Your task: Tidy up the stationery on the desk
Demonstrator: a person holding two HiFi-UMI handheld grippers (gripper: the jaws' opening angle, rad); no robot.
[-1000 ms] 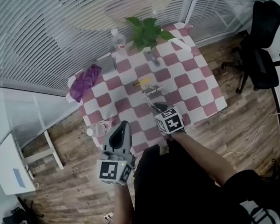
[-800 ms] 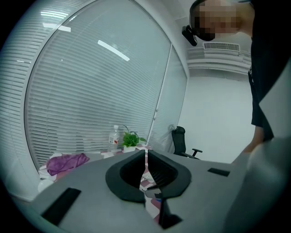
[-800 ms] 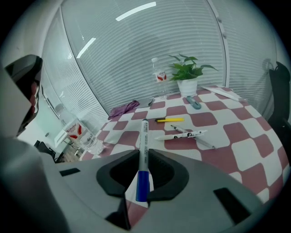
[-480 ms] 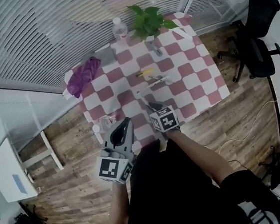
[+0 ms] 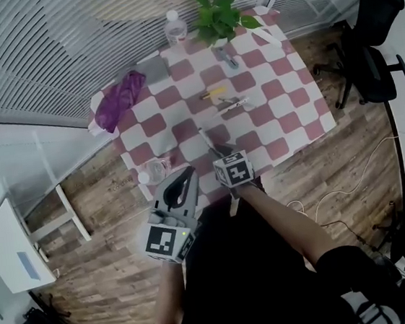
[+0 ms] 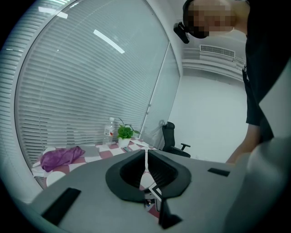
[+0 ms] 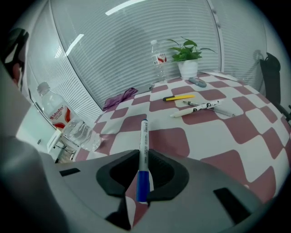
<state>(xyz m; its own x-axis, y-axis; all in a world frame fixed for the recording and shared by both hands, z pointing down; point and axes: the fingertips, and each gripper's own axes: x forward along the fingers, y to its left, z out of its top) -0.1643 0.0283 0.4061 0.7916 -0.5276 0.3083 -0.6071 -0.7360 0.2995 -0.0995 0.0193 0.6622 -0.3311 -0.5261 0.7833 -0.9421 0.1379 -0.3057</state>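
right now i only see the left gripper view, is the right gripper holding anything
Observer: Yes, the right gripper has its jaws shut on a blue-ended marker.
Operator: what stationery is out on the table
Observer: A yellow pen and a white marker lie loose mid-table, apart from each other.
Operator: anything near my edge
Observer: A clear water bottle lies on its side at the near left corner.

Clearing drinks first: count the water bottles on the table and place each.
2. The upright bottle stands at the far edge beside the potted plant; the tipped bottle lies at the table's near left corner. No others show.
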